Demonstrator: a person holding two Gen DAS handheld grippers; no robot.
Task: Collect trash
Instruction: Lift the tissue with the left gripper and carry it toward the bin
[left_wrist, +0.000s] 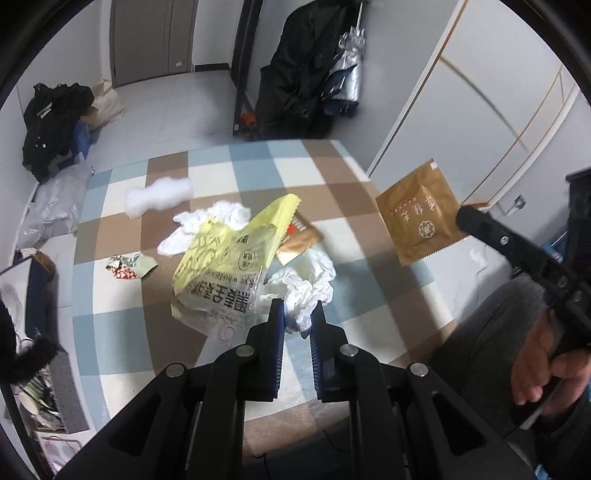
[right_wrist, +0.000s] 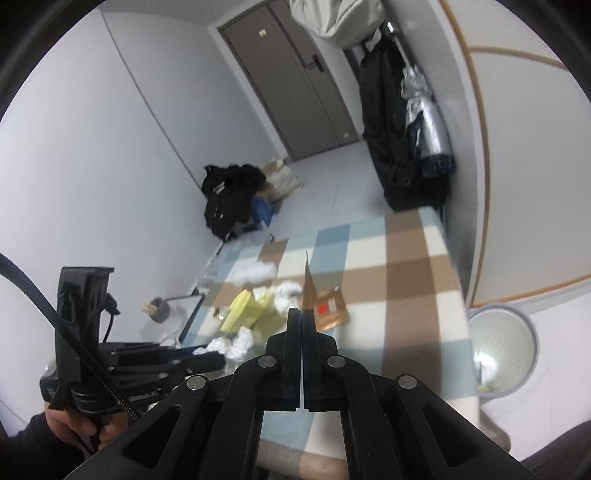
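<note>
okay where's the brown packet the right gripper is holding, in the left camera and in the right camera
Left wrist view: the brown packet hangs flat-on at right of centre, pinched at its corner by the right gripper.
Right wrist view: the brown packet is edge-on, a thin sliver rising from the shut fingers at centre.
Shared landmark: the yellow bag on the checked table.

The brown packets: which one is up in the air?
The plain brown packet, pinched by the right gripper. The other brown packet, with a red mark, lies on the checked table beside the yellow bag.
</note>
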